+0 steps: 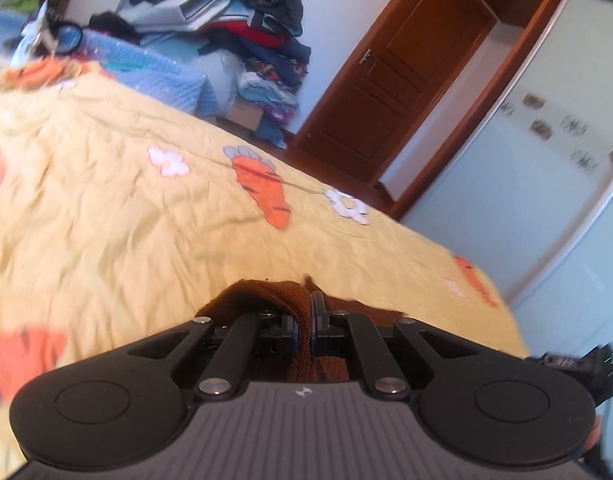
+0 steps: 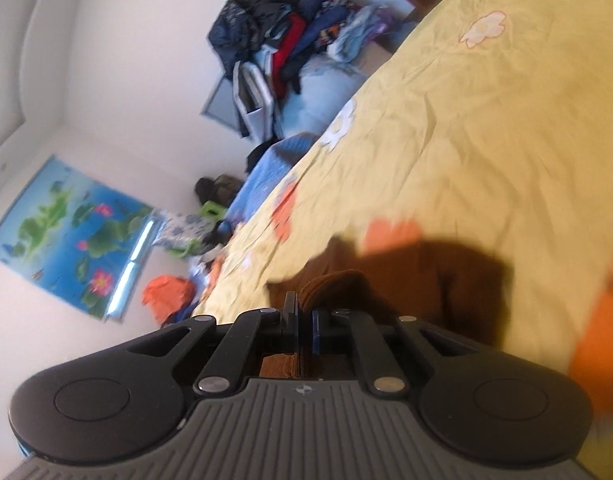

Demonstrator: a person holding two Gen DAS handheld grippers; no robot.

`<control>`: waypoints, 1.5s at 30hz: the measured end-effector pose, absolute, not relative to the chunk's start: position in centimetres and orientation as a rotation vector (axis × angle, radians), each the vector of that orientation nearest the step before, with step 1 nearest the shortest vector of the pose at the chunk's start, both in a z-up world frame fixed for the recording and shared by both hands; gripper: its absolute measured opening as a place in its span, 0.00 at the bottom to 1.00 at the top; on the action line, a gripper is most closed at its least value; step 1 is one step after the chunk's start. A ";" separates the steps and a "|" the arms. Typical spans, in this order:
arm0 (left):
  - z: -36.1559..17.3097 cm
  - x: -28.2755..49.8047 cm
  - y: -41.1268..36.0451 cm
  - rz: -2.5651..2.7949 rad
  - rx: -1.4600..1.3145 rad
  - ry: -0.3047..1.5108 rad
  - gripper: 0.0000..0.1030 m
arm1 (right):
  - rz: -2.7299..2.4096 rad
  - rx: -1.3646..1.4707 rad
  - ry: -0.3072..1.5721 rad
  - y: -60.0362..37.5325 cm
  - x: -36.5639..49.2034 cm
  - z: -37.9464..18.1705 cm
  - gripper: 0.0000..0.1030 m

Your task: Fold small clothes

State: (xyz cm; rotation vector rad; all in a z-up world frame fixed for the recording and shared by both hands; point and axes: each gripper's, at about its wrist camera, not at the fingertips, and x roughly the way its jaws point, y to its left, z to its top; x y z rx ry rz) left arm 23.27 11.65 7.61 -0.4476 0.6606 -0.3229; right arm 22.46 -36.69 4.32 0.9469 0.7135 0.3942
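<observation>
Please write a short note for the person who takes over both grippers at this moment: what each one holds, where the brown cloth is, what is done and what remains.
Left gripper: shut on a bunched edge of the brown garment.
Right gripper: shut on another part of the same garment.
The garment hangs between the two grippers over the yellow bedspread; whether any of it touches the bed cannot be told. Both views are blurred.
Done: both grips taken.
Left: no finished fold is visible; probably lay it flat on the bedspread, fold, then release.
</observation>
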 end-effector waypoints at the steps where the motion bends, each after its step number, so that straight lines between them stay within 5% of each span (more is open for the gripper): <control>1: 7.1 24.4 11.5 -0.302 -0.454 0.681 0.07 | 0.350 0.948 0.706 -36.7 23.3 3.9 0.19; 2: 6.6 25.1 11.7 -0.282 -0.475 0.710 0.11 | 0.309 0.953 0.714 -36.7 23.9 3.4 0.37; 3: 6.3 25.7 12.2 -0.261 -0.506 0.741 0.16 | 0.270 0.959 0.724 -36.8 24.4 3.0 0.67; 4: 6.1 25.7 12.9 -0.232 -0.553 0.755 0.21 | 0.238 0.961 0.711 -36.9 24.2 3.0 0.76; 6: 6.3 23.8 14.3 -0.180 -0.605 0.691 0.63 | 0.246 0.935 0.668 -36.9 23.0 3.6 0.77; 8: 6.9 20.3 15.4 -0.113 -0.571 0.599 0.90 | 0.272 0.886 0.646 -36.9 20.8 4.6 0.77; 9: 7.1 18.4 15.9 -0.089 -0.551 0.571 0.95 | 0.268 0.834 0.648 -36.8 19.5 5.1 0.77; 20: 0.9 6.1 18.2 -0.098 -0.701 0.765 0.94 | 0.251 0.530 0.844 -32.6 6.8 2.3 0.78; 22: 0.8 7.1 17.6 -0.136 -0.719 0.786 0.76 | 0.283 0.560 0.849 -31.6 7.5 2.2 0.77; 23: 0.6 8.1 17.1 -0.137 -0.712 0.821 0.35 | 0.296 0.571 0.856 -31.3 7.9 2.1 0.66; 24: 0.5 8.8 16.7 -0.101 -0.698 0.855 0.12 | 0.308 0.577 0.872 -30.9 8.7 1.9 0.42; 26: 0.5 9.6 16.7 -0.096 -0.720 0.887 0.11 | 0.308 0.645 0.900 -31.2 9.9 1.0 0.23; 35: 5.8 3.1 16.0 -0.193 -0.573 0.832 0.06 | 0.392 0.601 0.826 -32.2 3.6 5.3 0.20; 41: 3.9 -6.5 16.0 -0.233 -0.528 0.939 0.07 | 0.411 0.603 0.864 -34.1 -5.6 5.5 0.20; 43: 2.9 -8.5 16.1 -0.237 -0.479 0.953 0.11 | 0.392 0.585 0.908 -34.0 -7.5 4.8 0.23; 45: 3.3 -9.1 17.1 -0.220 -0.452 0.943 0.16 | 0.335 0.556 0.918 -34.2 -8.0 4.7 0.51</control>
